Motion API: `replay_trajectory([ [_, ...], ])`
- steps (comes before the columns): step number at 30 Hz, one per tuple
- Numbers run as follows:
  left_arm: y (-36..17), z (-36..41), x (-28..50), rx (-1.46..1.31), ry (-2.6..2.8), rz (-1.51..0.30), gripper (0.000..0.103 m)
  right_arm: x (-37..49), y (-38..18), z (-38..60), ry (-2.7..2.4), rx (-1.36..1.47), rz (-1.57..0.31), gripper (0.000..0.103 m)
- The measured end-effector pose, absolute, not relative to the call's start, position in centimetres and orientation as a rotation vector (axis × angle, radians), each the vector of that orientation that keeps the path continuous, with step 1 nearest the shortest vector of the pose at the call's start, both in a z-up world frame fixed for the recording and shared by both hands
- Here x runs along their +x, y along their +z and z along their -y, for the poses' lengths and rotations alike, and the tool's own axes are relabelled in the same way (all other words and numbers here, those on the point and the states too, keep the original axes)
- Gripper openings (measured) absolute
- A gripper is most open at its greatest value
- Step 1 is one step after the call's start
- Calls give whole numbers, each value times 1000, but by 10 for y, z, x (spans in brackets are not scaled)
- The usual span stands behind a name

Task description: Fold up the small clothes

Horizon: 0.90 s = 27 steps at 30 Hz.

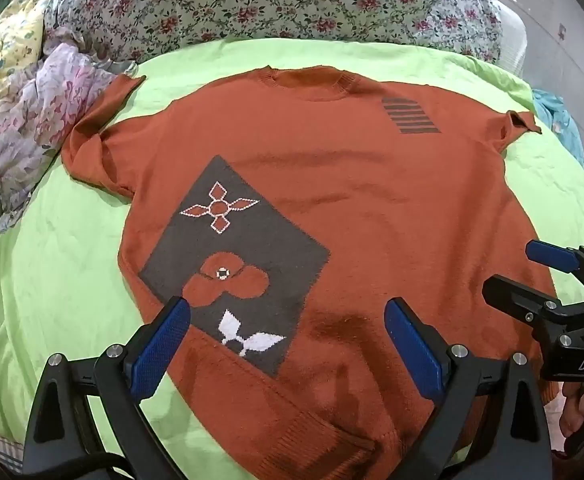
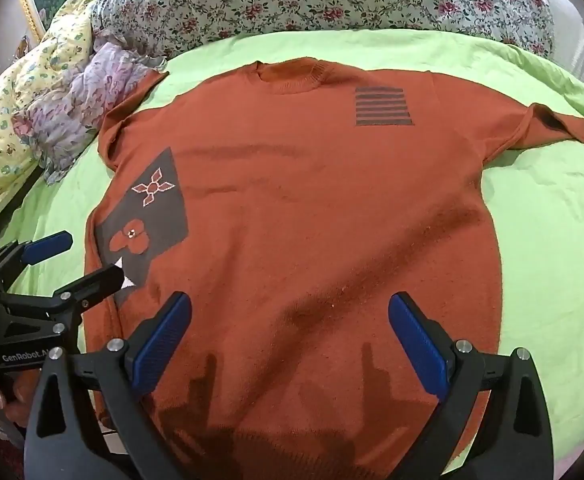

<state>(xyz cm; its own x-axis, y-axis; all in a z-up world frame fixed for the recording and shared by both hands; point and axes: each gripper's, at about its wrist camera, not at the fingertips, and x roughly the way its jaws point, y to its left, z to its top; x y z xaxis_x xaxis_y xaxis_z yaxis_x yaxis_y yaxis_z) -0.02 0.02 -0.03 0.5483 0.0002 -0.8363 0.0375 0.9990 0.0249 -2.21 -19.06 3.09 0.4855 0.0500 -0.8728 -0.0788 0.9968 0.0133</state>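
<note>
A rust-orange knitted sweater (image 1: pixel 332 184) lies spread flat, front up, on a lime-green bed sheet (image 1: pixel 51 288), collar toward twelve o'clock and ribbed hem toward six. Its short sleeves stick out at nine and three o'clock. A grey diamond patch (image 1: pixel 231 256) with a dotted cross-flower, an orange bloom and white leaves sits at the sweater's eight o'clock; a block of dark stripes (image 1: pixel 410 116) sits at one o'clock, near the collar. The knit looks soft and slightly fuzzy, with faint horizontal creases across the chest.

Along twelve o'clock a floral quilt (image 1: pixel 271 0) with red blossoms is bunched up. At ten o'clock a crumpled lilac flowered cloth (image 1: pixel 23 128) touches the left sleeve, with a yellow padded blanket (image 2: pixel 19 112) beyond it.

The left gripper (image 1: pixel 287 336) hovers above the hem with its blue-padded jaws spread wide, nothing between them. The right gripper (image 2: pixel 289 334) hangs likewise over the lower middle of the sweater, jaws fully apart and empty. Their shadows fall on the knit.
</note>
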Motion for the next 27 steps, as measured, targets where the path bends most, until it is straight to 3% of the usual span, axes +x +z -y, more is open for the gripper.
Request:
replay_trajectory([
  [27,-3,0,11,37,-18,-1022,98,-16,30,198,72,5,-1082,99],
])
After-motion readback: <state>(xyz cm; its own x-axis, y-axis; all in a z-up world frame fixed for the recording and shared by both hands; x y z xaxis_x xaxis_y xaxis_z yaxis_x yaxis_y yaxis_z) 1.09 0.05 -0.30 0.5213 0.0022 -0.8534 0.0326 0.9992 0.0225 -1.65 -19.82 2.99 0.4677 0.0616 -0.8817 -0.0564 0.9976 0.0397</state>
